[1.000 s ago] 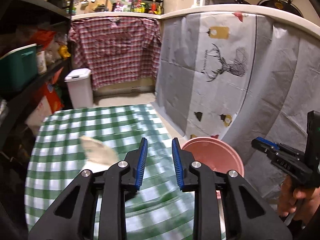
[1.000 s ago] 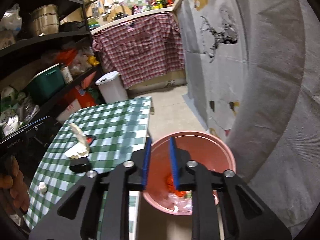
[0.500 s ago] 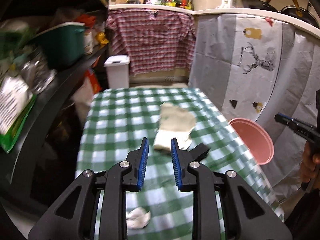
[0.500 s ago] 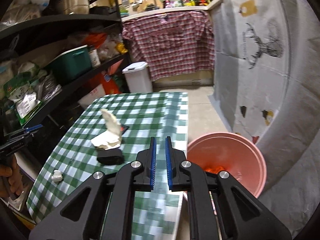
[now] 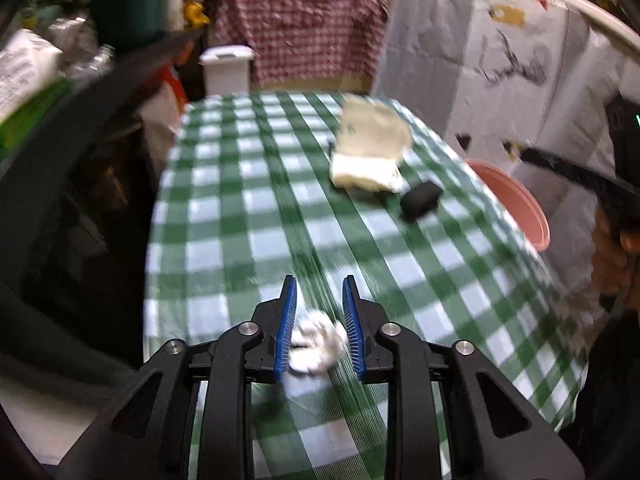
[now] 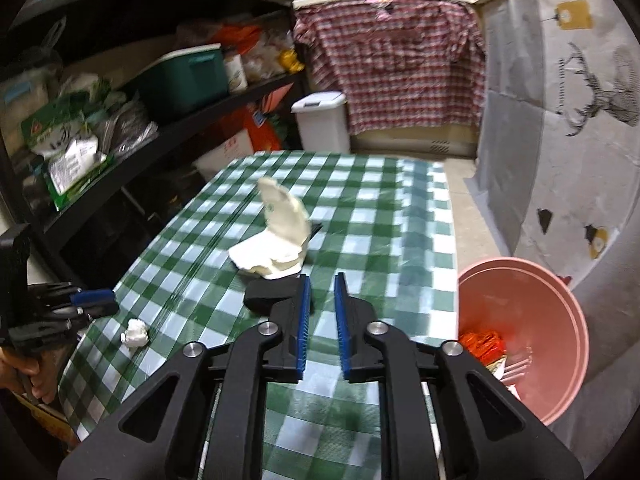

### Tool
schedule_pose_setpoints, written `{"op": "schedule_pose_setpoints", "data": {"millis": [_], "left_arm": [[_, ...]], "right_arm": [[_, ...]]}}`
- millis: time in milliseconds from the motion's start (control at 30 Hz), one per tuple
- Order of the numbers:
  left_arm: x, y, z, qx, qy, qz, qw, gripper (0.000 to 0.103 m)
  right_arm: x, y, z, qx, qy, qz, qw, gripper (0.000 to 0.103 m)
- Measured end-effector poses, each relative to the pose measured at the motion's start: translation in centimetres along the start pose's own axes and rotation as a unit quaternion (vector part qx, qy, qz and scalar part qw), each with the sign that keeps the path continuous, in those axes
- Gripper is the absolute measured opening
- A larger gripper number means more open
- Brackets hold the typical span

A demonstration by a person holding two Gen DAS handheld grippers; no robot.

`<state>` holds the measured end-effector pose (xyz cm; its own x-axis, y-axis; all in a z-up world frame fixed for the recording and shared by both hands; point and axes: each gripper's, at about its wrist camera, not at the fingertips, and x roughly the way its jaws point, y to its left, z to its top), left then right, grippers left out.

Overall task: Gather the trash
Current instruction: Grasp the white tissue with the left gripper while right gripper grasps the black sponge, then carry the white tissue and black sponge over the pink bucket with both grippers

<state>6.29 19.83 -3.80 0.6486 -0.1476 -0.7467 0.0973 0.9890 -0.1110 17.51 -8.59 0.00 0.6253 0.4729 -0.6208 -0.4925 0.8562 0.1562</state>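
1. The left gripper (image 5: 319, 312) is angled down over the near end of the bench (image 5: 248, 216) with the green-and-white checked cloth. Its fingers are opening and a crumpled white paper ball (image 5: 316, 340) sits between the blue pads — can't tell if the pads actually press on it, the view is blurry there.
2. From the right wrist view that same paper ball (image 6: 135, 333) is resting on the cloth near the bench's left edge, with the left gripper (image 6: 86, 300) just beside it, and a hand (image 6: 24, 372) under it.
3. The right gripper (image 6: 320, 312) hangs over the bench with nothing between its fingers. The gap is narrow and they're opening a bit.
4. Mid-bench there's an open white clamshell container (image 6: 276, 240), lid tilted up, and a small black object (image 6: 266, 298) just in front of it, close to the right fingers.
5. A pink bucket (image 6: 560, 320) stands off the bench's right side — orange wrapper and other bits of trash are already inside.
6. Background: a white lidded bin (image 6: 322, 120), a plaid cloth (image 6: 396, 68) hanging behind, cluttered shelves (image 6: 120, 80) on the left.
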Motion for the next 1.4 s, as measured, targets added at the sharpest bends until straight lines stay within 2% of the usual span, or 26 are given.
{"op": "schedule_pose_setpoints", "data": {"millis": [33, 100, 267, 300, 400, 533, 767, 967, 1033, 1200, 1400], "left_arm": [[0.3, -0.4, -0.4, 0.008, 0.006, -0.004, 0.9999, 0.042], [1.0, -0.9, -0.9, 0.021, 0.017, -0.009, 0.9996, 0.046], [2.2, -1.1, -1.5, 0.036, 0.034, -0.002, 0.9988, 0.046], [2.4, -1.0, -1.5, 0.036, 0.038, -0.002, 0.9986, 0.043], [3.2, -0.6, -1.7, 0.038, 0.057, 0.013, 0.9976, 0.020], [3.0, -0.1, -1.4, 0.032, 0.053, 0.010, 0.9980, 0.008], [2.8, 0.9, 0.4, 0.010, 0.029, 0.018, 0.9994, 0.008], [2.9, 0.7, 1.8, 0.007, 0.010, 0.019, 0.9997, 0.008], [2.9, 0.7, 2.2, 0.005, 0.006, 0.017, 0.9998, 0.008], [2.7, 0.7, 2.9, 0.003, -0.003, 0.017, 0.9998, 0.008], [2.0, 0.4, 4.0, -0.002, -0.022, 0.013, 0.9997, 0.008]], "right_arm": [[0.4, 0.2, 0.0, -0.004, 0.004, 0.001, 1.000, 0.020], [1.6, 0.7, -0.2, -0.010, 0.016, 0.005, 1.000, 0.034], [3.8, 1.3, -0.4, -0.020, 0.034, 0.015, 0.999, 0.036], [4.2, 1.3, -0.4, -0.020, 0.037, 0.018, 0.999, 0.037], [5.5, 1.1, -0.3, -0.013, 0.049, 0.031, 0.998, 0.042], [7.8, 0.9, -0.2, -0.004, 0.067, 0.047, 0.997, 0.044], [11.5, 0.2, -0.4, 0.018, 0.102, 0.070, 0.992, 0.044], [12.9, 0.5, -0.6, 0.019, 0.115, 0.083, 0.990, 0.044], [13.2, 0.8, -0.7, 0.013, 0.118, 0.083, 0.989, 0.040], [12.9, 1.2, -0.9, -0.009, 0.117, 0.077, 0.990, 0.014], [10.7, 0.9, -0.4, -0.012, 0.094, 0.070, 0.993, 0.009]]}}
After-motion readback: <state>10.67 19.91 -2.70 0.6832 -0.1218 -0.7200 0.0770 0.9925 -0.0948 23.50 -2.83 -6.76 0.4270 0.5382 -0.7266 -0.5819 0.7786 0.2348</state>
